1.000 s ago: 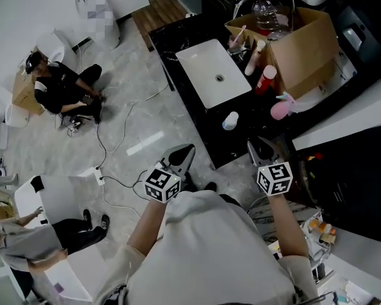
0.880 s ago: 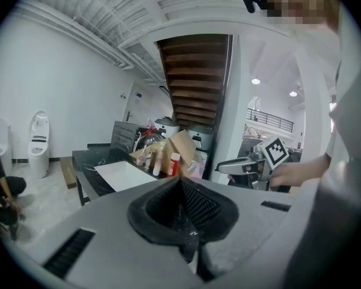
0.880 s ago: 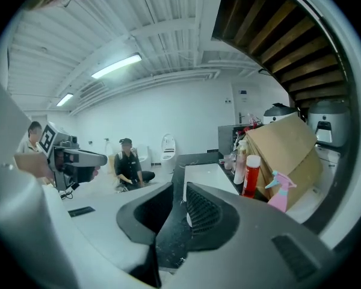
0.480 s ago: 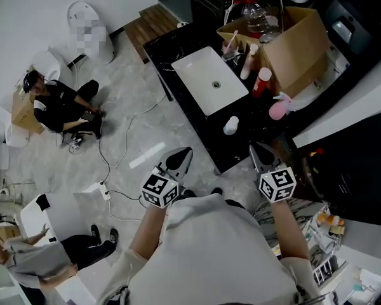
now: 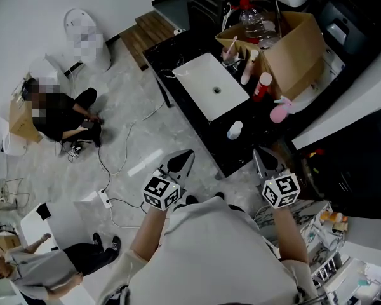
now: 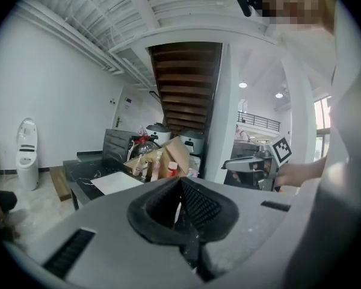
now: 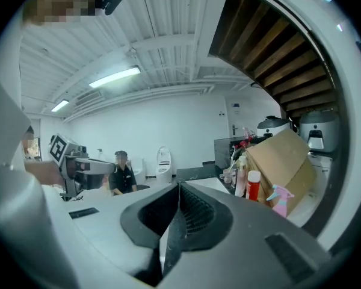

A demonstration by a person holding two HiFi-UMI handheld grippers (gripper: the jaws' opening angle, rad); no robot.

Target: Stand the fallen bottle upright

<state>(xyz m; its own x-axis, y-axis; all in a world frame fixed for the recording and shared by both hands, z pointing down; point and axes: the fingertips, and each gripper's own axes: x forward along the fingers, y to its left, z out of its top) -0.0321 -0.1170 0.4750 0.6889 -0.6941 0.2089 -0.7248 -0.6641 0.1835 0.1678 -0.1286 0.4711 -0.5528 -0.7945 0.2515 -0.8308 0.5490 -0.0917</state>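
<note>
Both the left claw (image 5: 185,155) and the right claw (image 5: 261,152), which has just shut on nothing, are closed, well short of the small white bottle (image 5: 234,130), seemingly upright near the front edge of the bench (image 5: 206,132), so a careless reach could knock it off.

No words, brands, numbers or signs can be read anywhere in these views.
</note>
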